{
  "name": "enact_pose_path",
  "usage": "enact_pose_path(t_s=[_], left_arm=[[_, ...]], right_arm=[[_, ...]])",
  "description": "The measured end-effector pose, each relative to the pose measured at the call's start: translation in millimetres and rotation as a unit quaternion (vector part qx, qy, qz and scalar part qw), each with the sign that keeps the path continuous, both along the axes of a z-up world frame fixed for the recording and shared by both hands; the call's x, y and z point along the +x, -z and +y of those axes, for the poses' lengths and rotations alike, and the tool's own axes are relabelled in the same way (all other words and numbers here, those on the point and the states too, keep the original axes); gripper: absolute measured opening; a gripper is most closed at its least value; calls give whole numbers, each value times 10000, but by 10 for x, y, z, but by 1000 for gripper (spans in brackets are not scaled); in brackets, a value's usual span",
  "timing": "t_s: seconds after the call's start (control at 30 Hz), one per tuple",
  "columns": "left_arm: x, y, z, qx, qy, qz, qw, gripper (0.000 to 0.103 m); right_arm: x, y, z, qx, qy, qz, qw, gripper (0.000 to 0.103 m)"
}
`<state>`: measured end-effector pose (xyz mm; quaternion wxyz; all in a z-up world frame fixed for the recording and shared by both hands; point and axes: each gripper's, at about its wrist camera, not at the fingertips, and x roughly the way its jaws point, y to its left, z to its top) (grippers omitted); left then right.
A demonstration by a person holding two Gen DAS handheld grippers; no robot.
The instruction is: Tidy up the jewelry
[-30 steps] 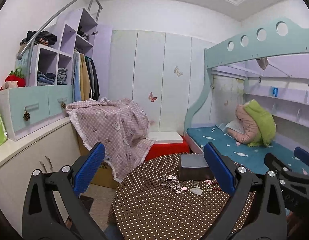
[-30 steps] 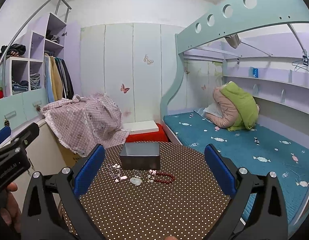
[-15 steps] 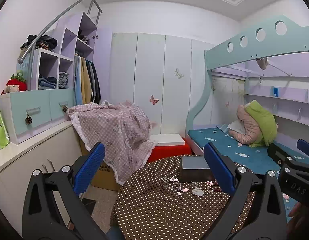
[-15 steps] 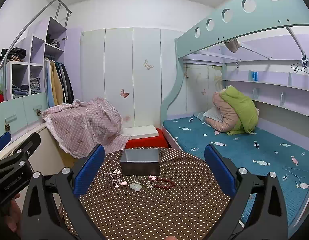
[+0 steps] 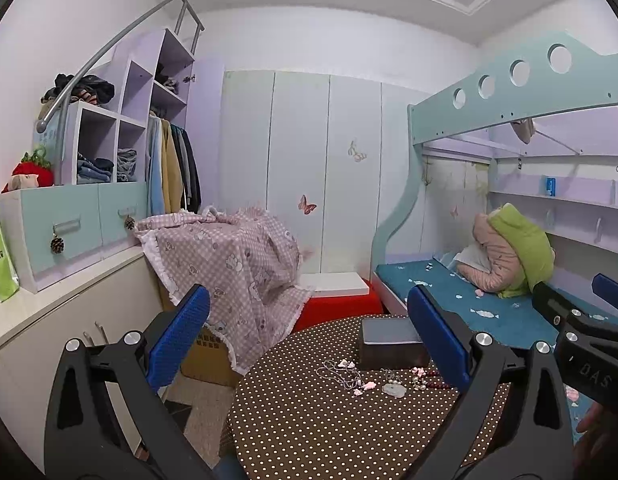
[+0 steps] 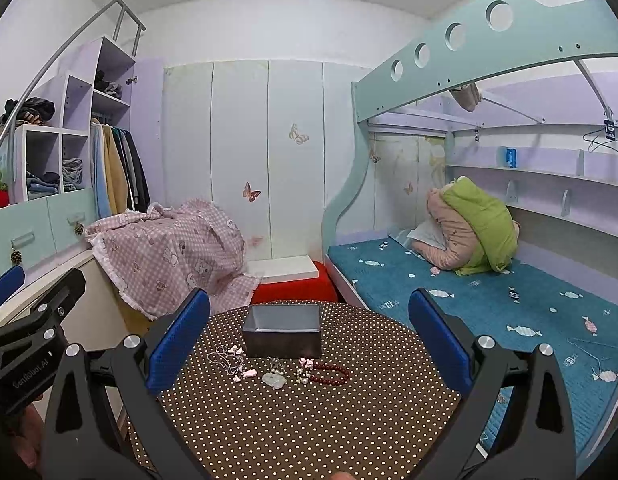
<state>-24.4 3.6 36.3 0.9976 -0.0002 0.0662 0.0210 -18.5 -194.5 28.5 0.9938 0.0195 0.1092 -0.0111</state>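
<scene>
Both grippers hang above the near edge of the round table (image 6: 309, 432), its brown cloth dotted all over in white. The left gripper (image 5: 309, 344) has its blue-padded fingers spread wide, nothing between them; the right gripper (image 6: 309, 344) likewise, jaws fully apart and empty.

Out toward the far edge sits the box (image 6: 283, 330), a dark grey rectangular tray with a matte, smooth inner floor and straight walls. Just in front of it, strung across the table's middle, lies the jewelry. At the left, a thin silvery chain (image 6: 225, 358) in loose loops with small pink charms beside it. In the middle, a pale, glossy jade-like pendant (image 6: 273, 380), rounded and flat. Next to it, a cluster of white pearls (image 6: 303, 376), and at the right a bracelet (image 6: 329, 374) of dark red round beads, curled in an oval. All of it rests on the cloth, outside the box, well clear of both sets of fingers.
</scene>
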Motion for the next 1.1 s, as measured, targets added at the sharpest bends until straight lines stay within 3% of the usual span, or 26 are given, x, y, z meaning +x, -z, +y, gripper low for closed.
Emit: enact_pose_path(t_s=[0.5, 0.73, 0.93, 1.1], left_arm=[[-3, 11, 2, 7, 3, 4, 10000, 98], [164, 78, -5, 11, -17, 162, 9999, 98], [567, 315, -8, 131, -135, 626, 9979, 98], [1047, 717, 13, 181, -259, 1348, 9904, 98]], right_arm=[[23, -43, 19, -36, -40, -3, 10000, 96], [236, 28, 42, -116, -87, 168, 9998, 96], [576, 259, -17, -130, -108, 551, 9983, 96], [925, 545, -192, -55, 28, 1068, 9943, 96]])
